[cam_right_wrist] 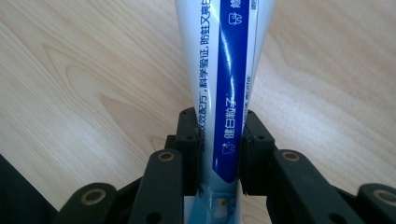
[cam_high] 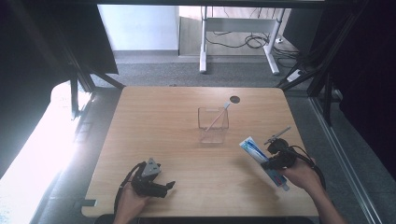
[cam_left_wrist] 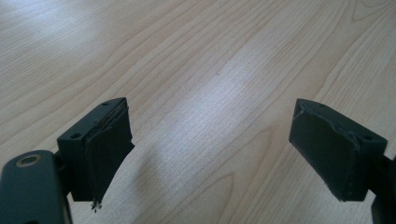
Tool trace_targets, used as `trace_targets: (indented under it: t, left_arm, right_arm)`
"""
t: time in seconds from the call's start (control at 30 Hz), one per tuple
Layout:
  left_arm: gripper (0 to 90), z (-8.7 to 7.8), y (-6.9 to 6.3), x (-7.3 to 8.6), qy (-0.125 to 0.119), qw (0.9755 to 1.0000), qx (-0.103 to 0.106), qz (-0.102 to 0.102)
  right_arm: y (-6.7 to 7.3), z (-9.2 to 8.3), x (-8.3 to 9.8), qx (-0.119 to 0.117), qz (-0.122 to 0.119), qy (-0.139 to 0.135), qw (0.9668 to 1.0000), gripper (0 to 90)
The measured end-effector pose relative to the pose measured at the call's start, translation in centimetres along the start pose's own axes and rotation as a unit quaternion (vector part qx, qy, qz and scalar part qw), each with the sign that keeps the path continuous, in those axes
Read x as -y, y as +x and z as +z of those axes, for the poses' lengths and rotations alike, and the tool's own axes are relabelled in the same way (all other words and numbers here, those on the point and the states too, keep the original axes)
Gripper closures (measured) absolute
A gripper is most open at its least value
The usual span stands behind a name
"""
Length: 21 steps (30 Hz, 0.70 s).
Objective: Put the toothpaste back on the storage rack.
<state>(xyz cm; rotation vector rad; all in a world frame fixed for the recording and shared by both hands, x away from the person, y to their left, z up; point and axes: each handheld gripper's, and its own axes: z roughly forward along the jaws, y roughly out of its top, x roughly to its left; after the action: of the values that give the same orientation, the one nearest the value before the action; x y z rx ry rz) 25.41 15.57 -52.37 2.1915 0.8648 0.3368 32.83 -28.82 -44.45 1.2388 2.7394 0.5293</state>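
At the lower right of the high view, the right gripper (cam_high: 272,160) is pinching a blue-and-white toothpaste tube (cam_high: 256,152), holding it at a slant over the wooden table (cam_high: 154,135), its wide end pointing toward the frame's centre. In the right gripper view the jaws are pressing on both sides of the tube (cam_right_wrist: 224,84), which is running up out of the top of the frame. A clear plastic cup (cam_high: 213,125) with a toothbrush (cam_high: 217,117) leaning inside is standing near the middle of the table, apart from the tube. At the lower left, the left gripper (cam_high: 159,184) is idling low over the wood, its jaws spread wide with nothing between them. The risks look plain: the soft, glossy tube may be sliding or swivelling in so narrow a pinch, and, if it is heading for the cup, its long end could be knocking the light cup over or jamming against the toothbrush.
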Motion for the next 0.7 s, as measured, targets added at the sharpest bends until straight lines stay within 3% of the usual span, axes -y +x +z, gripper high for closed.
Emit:
trace_targets:
  t: [0.43,0.7]
  left_arm:
    - [13.2,-0.1,0.2,0.1,0.004,1.0000,-0.004,0.001]
    - [13.2,-0.1,0.3,0.2,0.004,1.0000,-0.004,0.001]
  right_arm:
    - [0.0,-1.8,-1.0,0.004,0.001,-0.069,0.9976,73.5]
    - [0.2,-3.1,-2.0,0.009,-0.002,-0.114,0.9935,73.4]
